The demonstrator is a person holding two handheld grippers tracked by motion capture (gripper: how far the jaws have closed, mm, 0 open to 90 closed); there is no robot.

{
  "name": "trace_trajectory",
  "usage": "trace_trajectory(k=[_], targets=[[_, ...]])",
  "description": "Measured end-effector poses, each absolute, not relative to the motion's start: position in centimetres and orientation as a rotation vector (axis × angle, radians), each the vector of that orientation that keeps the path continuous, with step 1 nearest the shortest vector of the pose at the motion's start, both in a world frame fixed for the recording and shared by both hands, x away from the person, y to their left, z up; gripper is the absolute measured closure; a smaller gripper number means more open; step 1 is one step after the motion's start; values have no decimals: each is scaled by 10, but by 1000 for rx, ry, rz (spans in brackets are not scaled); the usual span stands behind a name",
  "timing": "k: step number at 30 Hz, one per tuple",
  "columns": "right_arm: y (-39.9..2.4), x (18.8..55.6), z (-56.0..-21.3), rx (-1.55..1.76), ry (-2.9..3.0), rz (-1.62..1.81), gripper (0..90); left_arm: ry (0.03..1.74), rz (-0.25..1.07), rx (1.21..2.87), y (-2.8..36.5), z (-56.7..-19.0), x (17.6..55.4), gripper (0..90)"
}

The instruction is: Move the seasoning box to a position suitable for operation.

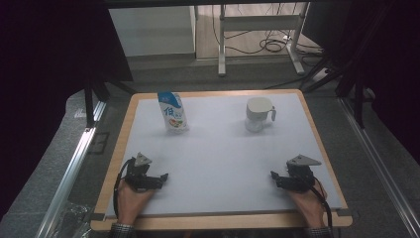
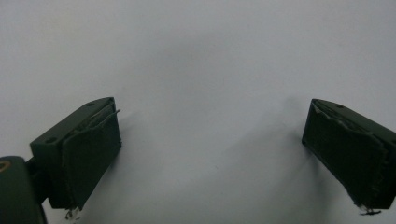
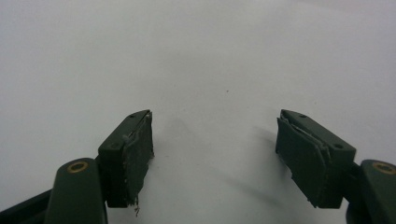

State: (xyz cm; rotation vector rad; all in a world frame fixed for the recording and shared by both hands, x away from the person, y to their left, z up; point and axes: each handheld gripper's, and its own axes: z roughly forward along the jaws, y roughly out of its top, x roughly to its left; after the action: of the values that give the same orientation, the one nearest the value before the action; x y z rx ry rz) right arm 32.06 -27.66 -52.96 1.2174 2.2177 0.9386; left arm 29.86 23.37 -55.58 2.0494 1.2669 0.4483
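A blue and white pouch (image 1: 173,112) stands upright at the back left of the white mat (image 1: 218,153). At the back right stands a white jug (image 1: 259,114) with its handle to the right. My left gripper (image 1: 162,178) rests near the front left of the mat, held by a hand, and my right gripper (image 1: 274,177) rests near the front right. In the left gripper view the left gripper (image 2: 210,140) stands open over bare mat. The right gripper (image 3: 212,144) is open too, with nothing between its jaws. Both grippers are far from the pouch and the jug.
The mat lies on a wooden table (image 1: 119,148) with a raised rim. Metal rails (image 1: 74,163) run along both sides of the table. A desk frame (image 1: 257,39) and cables (image 1: 272,45) stand on the floor beyond it.
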Motion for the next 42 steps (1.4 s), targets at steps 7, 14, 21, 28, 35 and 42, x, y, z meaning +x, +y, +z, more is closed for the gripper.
trace_trajectory(k=[7,14,21,28,35,42], targets=[[-275,325,-520,1228,2211,991,278,1267,449,2049,234,-556,299,40],[-272,336,-506,1231,2198,1006,253,1266,449,2049,234,-556,299,41],[-273,347,-497,1222,2181,1033,253,1266,449,2049,234,-556,299,41],[-270,360,-493,1215,2218,1066,259,1266,449,2049,234,-556,299,41],[-271,374,-487,1239,2186,1107,303,1266,449,2049,234,-556,299,41],[-268,387,-481,1190,2179,1101,309,1266,449,2050,234,-556,299,41]])
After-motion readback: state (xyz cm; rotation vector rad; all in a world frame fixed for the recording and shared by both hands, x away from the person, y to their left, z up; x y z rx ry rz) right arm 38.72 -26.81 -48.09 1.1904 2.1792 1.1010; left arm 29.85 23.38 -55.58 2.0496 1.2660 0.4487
